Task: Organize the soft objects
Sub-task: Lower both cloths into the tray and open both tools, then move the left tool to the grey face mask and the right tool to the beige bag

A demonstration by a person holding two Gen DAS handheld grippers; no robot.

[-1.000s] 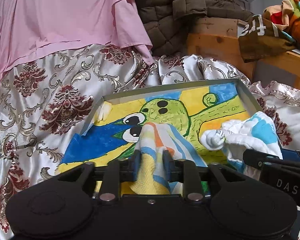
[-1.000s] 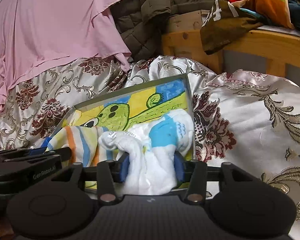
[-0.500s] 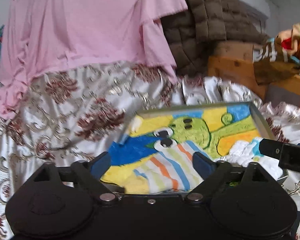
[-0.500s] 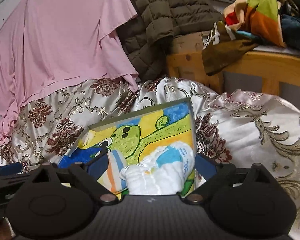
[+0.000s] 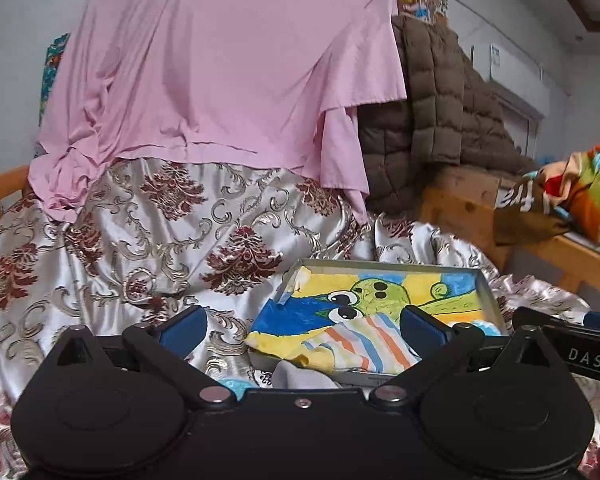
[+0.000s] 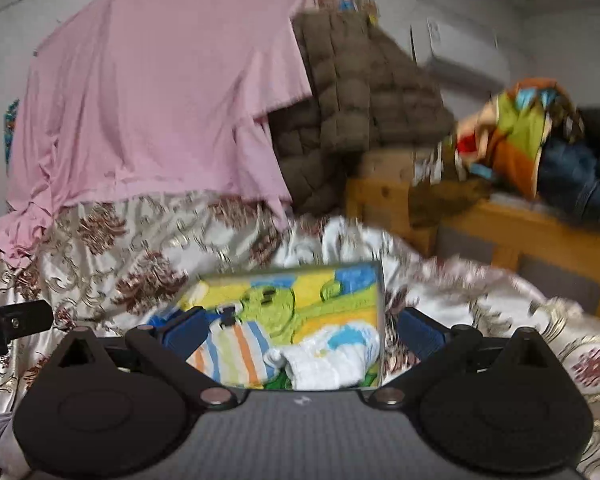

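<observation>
My left gripper (image 5: 302, 330) stands with its blue pads as far apart as they go and holds nothing; its jaws have just been opening. A second ago those pads were pinched on the striped sock (image 5: 356, 350), which now lies loose in the tray (image 5: 384, 266), at its near edge, over the painted green cartoon figure. The pads sit well to either side of the sock and touch none of it.

My right gripper (image 6: 300, 330) is in the same condition: spread wide, empty, jaws just having opened. A second ago it squeezed the white and blue sock (image 6: 332, 354); that sock now rests in the tray's near right corner, just beside the striped one, the two touching or nearly so.

Both views take in far more of the room than before. The tray looks smaller and lower in each picture, and the pink garment (image 5: 228, 80) hanging behind the patterned satin bedspread (image 5: 148, 240) shows almost whole, with the brown quilted jacket (image 5: 432, 120) beside it. The right view is smeared with motion blur. A grey piece of cloth (image 5: 304, 376) peeks out just in front of the tray in the left view.
</observation>
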